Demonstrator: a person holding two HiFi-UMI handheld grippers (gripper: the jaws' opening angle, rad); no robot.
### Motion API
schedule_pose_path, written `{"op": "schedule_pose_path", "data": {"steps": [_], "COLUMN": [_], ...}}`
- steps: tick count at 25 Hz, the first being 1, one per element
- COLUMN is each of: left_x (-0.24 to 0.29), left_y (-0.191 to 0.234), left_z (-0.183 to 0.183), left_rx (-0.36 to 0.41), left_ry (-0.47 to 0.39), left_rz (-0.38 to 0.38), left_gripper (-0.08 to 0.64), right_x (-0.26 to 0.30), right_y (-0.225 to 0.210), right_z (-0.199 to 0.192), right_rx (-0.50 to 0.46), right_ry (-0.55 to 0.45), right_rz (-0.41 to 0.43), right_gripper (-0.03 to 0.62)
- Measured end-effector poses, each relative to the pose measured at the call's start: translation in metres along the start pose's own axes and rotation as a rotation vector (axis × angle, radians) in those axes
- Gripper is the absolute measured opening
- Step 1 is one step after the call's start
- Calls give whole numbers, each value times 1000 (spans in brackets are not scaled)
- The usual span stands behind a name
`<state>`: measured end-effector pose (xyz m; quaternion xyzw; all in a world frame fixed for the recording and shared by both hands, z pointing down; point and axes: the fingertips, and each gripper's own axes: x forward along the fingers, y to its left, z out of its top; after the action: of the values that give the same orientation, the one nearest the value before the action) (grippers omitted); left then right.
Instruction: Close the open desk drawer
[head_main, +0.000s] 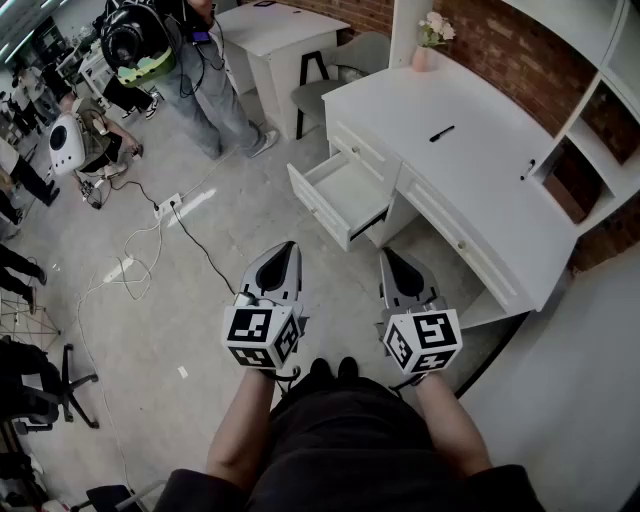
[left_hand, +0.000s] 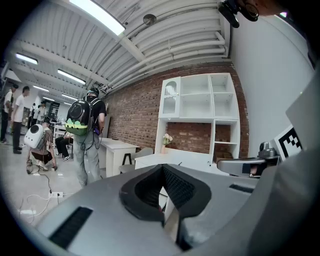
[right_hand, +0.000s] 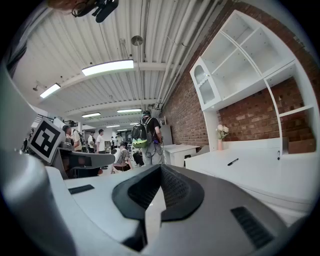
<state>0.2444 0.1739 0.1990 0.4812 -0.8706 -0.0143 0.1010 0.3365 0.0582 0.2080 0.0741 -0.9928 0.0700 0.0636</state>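
- The drawer (head_main: 345, 195) stands pulled well out from the left end of the worktop (head_main: 480, 170), with its front panel facing the open floor (head_main: 150, 300) and its inside looking bare
- Neither claw touches it: the left claw (head_main: 287, 250) and the right claw (head_main: 392, 256) hover side by side over the floor, well apart from the drawer front, so the push is not yet begun
- Both claws have their jaws pressed together with nothing between them, so each offers only a narrow pointed tip, and such a tip could skid off the smooth white panel if it lands at a slant
- A push at one end of the panel rather than its middle would likely twist the drawer on its runners and jam it part-way
- Too hard a shove could slam it home and shake the worktop, where a pen (head_main: 441, 133) lies loose and a vase of flowers (head_main: 428, 45) stands at the far corner
- The right claw is the one nearer the worktop's front edge, and reaching in carelessly could knock it against that edge
- A cable (head_main: 190, 240) trails across the floor just left of the way forward, and a step that wanders left could catch on it
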Motion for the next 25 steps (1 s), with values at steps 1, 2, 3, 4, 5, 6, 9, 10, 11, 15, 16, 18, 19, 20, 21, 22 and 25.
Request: {"op": "schedule_pose_path", "data": {"steps": [1, 2, 3, 4, 5, 6, 9, 10, 11, 15, 16, 18, 19, 20, 21, 22, 25], "left_x": [1, 3, 4, 4, 5, 5, 7, 7, 7, 3, 2, 1, 1, 1, 1, 2, 6], "left_y": [1, 2, 3, 4, 4, 4, 4, 4, 5, 6, 7, 9, 11, 13, 15, 18, 29], "left_z": [-1, -1, -2, -2, -2, -3, -4, -5, -6, -10, -11, -12, -12, -12, -12, -12, -13], "left_rx": [0, -1, -1, -2, -2, -2, -5, -9, -12, -19, -20, -18, -16, -13, -11, -8, -9], "left_ry": [3, 5, 7, 8, 8, 7, 4, 4, 4, 13, 16, 18, 19, 20, 22, 24, 29], "left_rz": [-1, -2, -3, -2, 0, 2, 9, 11, 14, 25, 29, 38, 43, 48, 55, 61, 75], "left_gripper": [9, 9, 9, 9, 9, 9, 9, 9, 9, 9, 9, 9, 9, 9, 9, 9, 9], "right_x": [1, 3, 4, 5, 5, 5, 5, 5, 5, 3, 3, 5, 7, 9, 12, 14, 25], "right_y": [0, 0, 0, 0, 0, -1, -7, -8, -9, -9, -8, -8, -8, -8, -8, -8, -8], "right_z": [0, -1, -1, -1, -2, -2, -1, -2, -3, -5, -6, -7, -7, -8, -8, -9, -11], "right_rx": [-2, -3, -3, -1, 2, 5, 8, 12, 16, 27, 29, 34, 38, 41, 45, 48, 56], "right_ry": [2, 3, 5, 6, 7, 6, 1, 2, 3, 12, 14, 16, 17, 17, 17, 16, 20], "right_rz": [2, 3, 5, 6, 7, 6, -4, -8, -10, -4, -1, 2, 3, 5, 7, 9, 9], "right_gripper": [5, 5, 5, 5, 5, 5, 5, 5, 5, 6, 6, 6, 6, 6, 5, 5, 6]}}
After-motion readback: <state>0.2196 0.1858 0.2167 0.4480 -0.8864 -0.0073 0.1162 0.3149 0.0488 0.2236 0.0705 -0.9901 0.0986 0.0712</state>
